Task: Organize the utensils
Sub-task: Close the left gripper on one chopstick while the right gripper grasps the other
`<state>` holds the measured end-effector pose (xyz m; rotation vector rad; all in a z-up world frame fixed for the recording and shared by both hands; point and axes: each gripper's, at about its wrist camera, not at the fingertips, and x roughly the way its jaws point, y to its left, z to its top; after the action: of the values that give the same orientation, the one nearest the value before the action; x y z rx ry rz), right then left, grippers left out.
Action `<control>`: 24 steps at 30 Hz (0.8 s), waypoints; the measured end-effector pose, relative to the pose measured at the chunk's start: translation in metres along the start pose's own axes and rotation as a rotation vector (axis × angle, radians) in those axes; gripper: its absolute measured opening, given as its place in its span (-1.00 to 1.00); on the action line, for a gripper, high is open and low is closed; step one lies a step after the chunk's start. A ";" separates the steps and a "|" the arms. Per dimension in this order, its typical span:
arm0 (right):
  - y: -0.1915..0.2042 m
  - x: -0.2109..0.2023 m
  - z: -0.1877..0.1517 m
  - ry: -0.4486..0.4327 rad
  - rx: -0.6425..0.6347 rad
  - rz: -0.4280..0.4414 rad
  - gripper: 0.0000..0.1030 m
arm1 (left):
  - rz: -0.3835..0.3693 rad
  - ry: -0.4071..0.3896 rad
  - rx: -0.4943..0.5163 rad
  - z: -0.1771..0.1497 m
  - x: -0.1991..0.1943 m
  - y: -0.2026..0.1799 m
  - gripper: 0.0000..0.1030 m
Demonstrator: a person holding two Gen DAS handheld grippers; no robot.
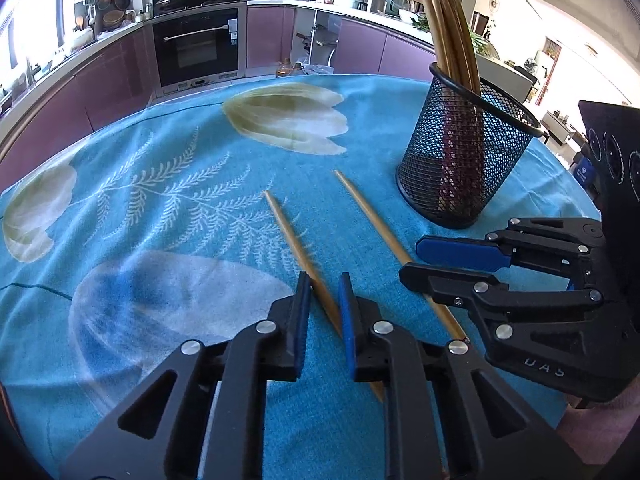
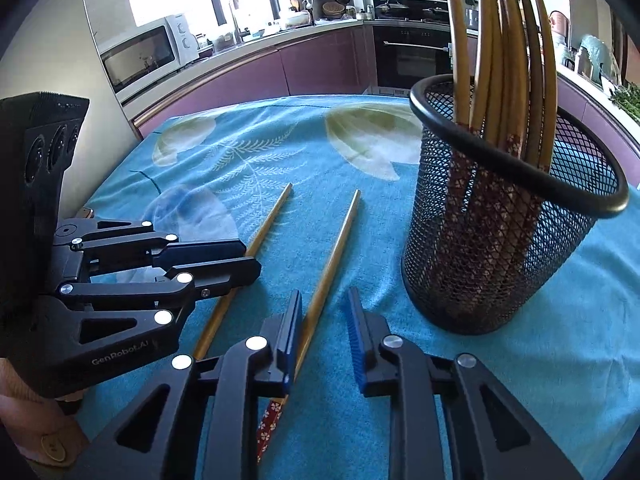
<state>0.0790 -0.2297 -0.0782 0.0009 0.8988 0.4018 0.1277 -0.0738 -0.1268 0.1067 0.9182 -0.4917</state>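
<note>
Chopsticks: two are laid side by side on the blue-clothed worktop (image 1: 160, 184), left chopstick (image 1: 296, 240) straddled by the spread left tool (image 1: 325, 300), right chopstick (image 2: 332, 256) by the spread right tool (image 2: 325, 312); more are stood in the mesh holder (image 2: 492, 248), far right.

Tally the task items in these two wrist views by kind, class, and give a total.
Loose bamboo chopsticks lying on the blue floral tablecloth: 2
Bamboo chopsticks standing in the holder: about 6
Black wire-mesh cylindrical holder: 1
Hand-held grippers: 2
Total: about 11
</note>
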 end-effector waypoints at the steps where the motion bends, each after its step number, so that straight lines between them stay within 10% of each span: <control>1: -0.001 0.000 0.000 0.001 0.009 0.009 -0.78 | -0.001 -0.001 -0.005 0.000 0.000 0.000 -0.76; 24: -0.002 -0.014 -0.005 -0.001 0.042 0.105 -0.89 | -0.017 -0.006 0.003 -0.010 -0.011 -0.010 -0.85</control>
<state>0.0680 -0.2367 -0.0707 0.0871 0.9082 0.4809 0.1106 -0.0756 -0.1228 0.0999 0.9134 -0.5088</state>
